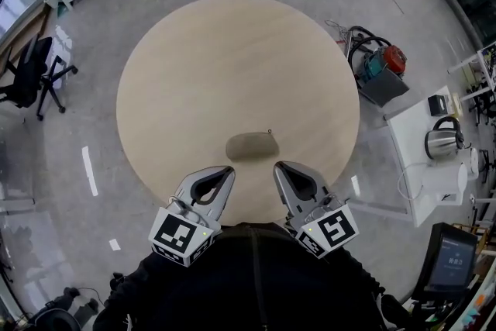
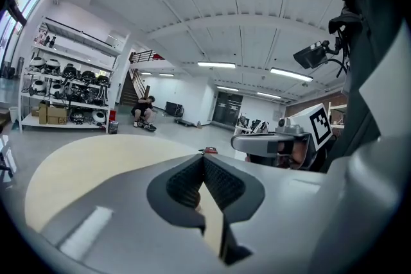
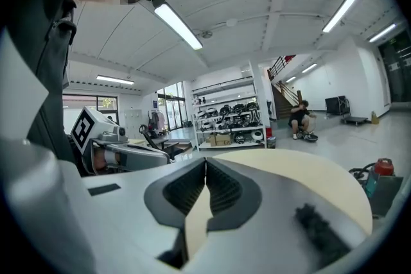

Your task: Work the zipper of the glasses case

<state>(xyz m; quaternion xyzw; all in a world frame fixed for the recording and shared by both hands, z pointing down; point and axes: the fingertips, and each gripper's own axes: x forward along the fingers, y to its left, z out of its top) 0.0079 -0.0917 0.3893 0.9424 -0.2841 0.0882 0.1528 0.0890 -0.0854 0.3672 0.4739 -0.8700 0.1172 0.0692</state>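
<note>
Case: glasses case [image 1: 252,146] lies flat on the round worktop [image 1: 232,50], towards the edge nearest me (brownish, so it blends into the wood).
Zipper: I can't read it from the head view; there is only a small dark tab [image 1: 270,132] at the case's far right end.
Left: left gripper [image 1: 223,173] is held over the near worktop edge, just short of the case. Its fingers [image 2: 185,184] are clenched together with nothing between them.
Right: right gripper [image 1: 282,168] mirrors it on the other side. Its fingers [image 3: 225,189] are also pressed together and empty.
Contact: neither gripper touches the case, which sits just beyond and between the two tips.
Surroundings: kettle [image 1: 443,139] on a white side table at right, office chair [image 1: 35,74] on the floor at left.
</note>
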